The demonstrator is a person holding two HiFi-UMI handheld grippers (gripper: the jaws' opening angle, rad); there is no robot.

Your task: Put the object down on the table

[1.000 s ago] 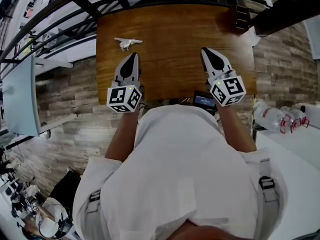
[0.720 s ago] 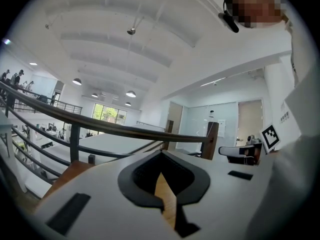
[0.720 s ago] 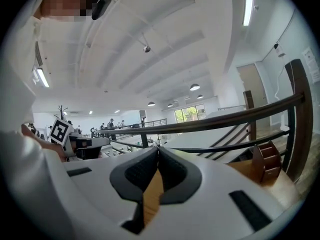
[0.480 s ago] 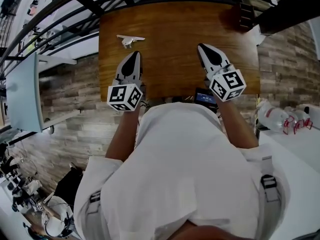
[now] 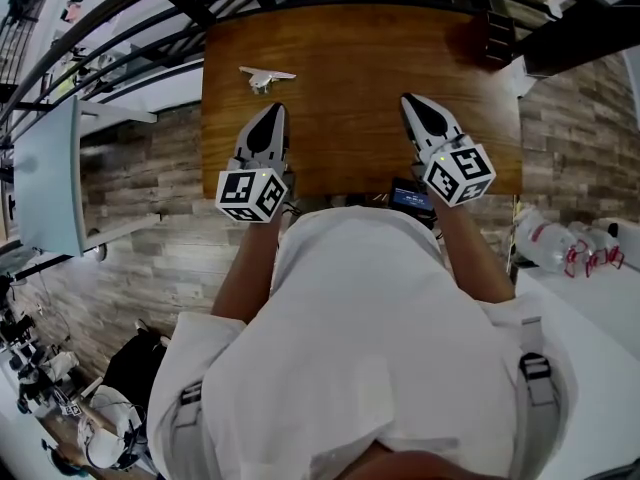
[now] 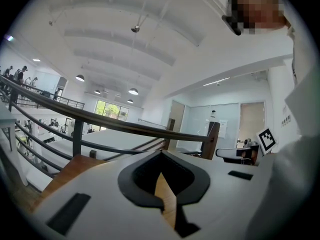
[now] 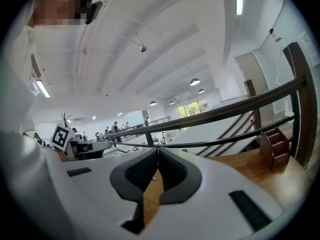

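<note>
A small white toy plane (image 5: 265,75) lies on the wooden table (image 5: 350,68) near its far left corner. My left gripper (image 5: 270,115) sits just behind the plane, tips together, nothing between them. The right gripper (image 5: 415,104) rests over the table's right half, also shut and empty. In the left gripper view the left gripper (image 6: 161,154) shows jaws meeting at the tip, with wood visible through the slit. The right gripper (image 7: 157,150) in its own view has its jaws pressed together. The plane is in neither gripper view.
A dark wooden block (image 5: 496,38) stands at the table's far right corner, seen also as a small wooden stand (image 7: 274,146). A black railing (image 5: 120,28) curves past the table's far side. A small device with a screen (image 5: 411,197) sits at the near edge.
Both grippers stay shut and keep their places over the table. The view has shifted slightly, so the plane and table appear a little more to the right.
</note>
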